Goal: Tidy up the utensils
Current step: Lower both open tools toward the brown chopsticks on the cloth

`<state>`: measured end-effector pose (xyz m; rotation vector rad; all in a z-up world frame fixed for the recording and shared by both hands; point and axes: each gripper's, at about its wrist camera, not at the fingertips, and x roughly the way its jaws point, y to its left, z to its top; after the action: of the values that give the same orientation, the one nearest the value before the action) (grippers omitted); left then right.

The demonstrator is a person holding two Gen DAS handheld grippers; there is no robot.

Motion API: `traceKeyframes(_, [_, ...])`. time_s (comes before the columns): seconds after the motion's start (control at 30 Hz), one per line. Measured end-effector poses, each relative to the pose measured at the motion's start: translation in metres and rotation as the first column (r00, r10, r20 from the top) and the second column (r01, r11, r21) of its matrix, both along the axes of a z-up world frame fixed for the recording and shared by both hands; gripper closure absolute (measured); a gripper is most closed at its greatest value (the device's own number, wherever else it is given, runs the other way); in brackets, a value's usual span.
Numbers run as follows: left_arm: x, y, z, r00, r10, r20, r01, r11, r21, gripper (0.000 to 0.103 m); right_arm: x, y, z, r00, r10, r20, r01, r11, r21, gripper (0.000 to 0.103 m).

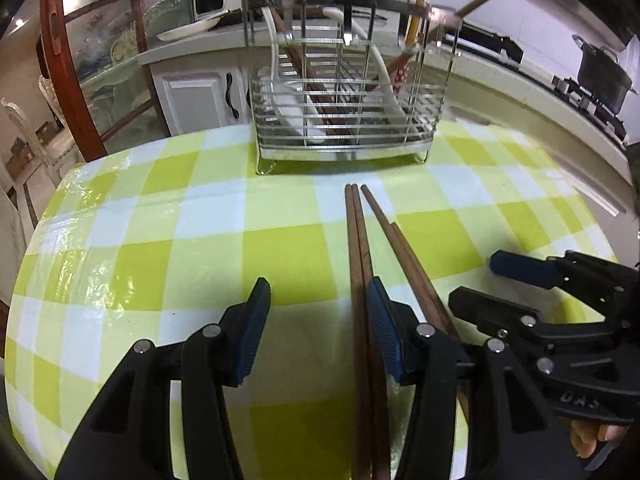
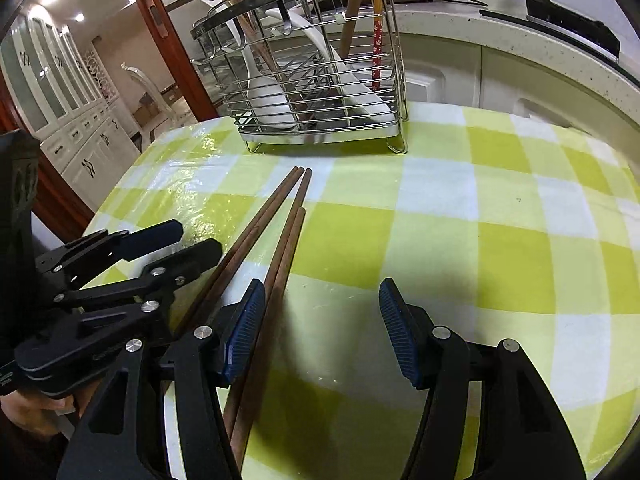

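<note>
Several brown wooden chopsticks lie on the green and white checked tablecloth, tips toward a wire utensil rack at the table's back. The rack holds white spoons, brown chopsticks and wooden utensils. My left gripper is open; two chopsticks lie between its fingers, against the right pad. My right gripper is open, with two chopsticks just inside its left pad. Each gripper shows in the other's view, the right gripper and the left gripper.
The table edge curves close on the left. A kitchen counter with a black pot runs behind the table. White cabinets and a red door frame stand at the left.
</note>
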<state>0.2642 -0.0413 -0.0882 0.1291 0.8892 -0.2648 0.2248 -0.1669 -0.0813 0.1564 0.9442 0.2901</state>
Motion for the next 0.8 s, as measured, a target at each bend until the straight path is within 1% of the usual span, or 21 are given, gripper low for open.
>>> traceKeyframes(0.2, [0.006,0.000,-0.007,1.000,0.019,-0.017,-0.019,1.000,0.014,0.054,0.000,-0.001,0.001,1.000,0.002,0.005,-0.002,1.000,-0.007,0.046])
traceKeyframes(0.33, [0.005,-0.001,-0.008,1.000,0.021,-0.006,-0.021,0.999,0.027,0.054,0.000,-0.001,0.001,1.000,-0.011,0.007,0.011,0.999,-0.036,0.046])
traceKeyframes(0.37, [0.004,0.000,-0.008,1.000,0.028,0.001,-0.028,0.999,0.038,0.055,0.000,-0.002,0.001,1.000,-0.016,0.007,0.016,0.999,-0.045,0.046])
traceKeyframes(0.47, [0.004,0.004,-0.006,0.999,0.049,0.004,-0.049,0.997,0.056,0.061,-0.001,-0.004,0.001,1.000,-0.025,0.004,0.025,0.998,-0.054,0.046])
traceKeyframes(0.57, [0.004,0.014,-0.006,0.996,0.091,0.006,-0.091,0.993,0.071,0.063,-0.001,-0.002,0.003,1.000,-0.013,0.005,0.013,0.998,-0.054,0.046])
traceKeyframes(0.7, [0.003,0.036,-0.005,0.989,0.146,-0.001,-0.145,0.987,0.067,0.063,0.000,0.013,0.001,1.000,0.017,-0.001,-0.017,0.995,-0.093,0.045])
traceKeyframes(0.8, [0.002,0.051,-0.004,0.985,0.172,-0.006,-0.172,0.983,0.059,0.061,0.001,0.018,0.000,1.000,0.021,0.007,-0.020,0.992,-0.124,0.043])
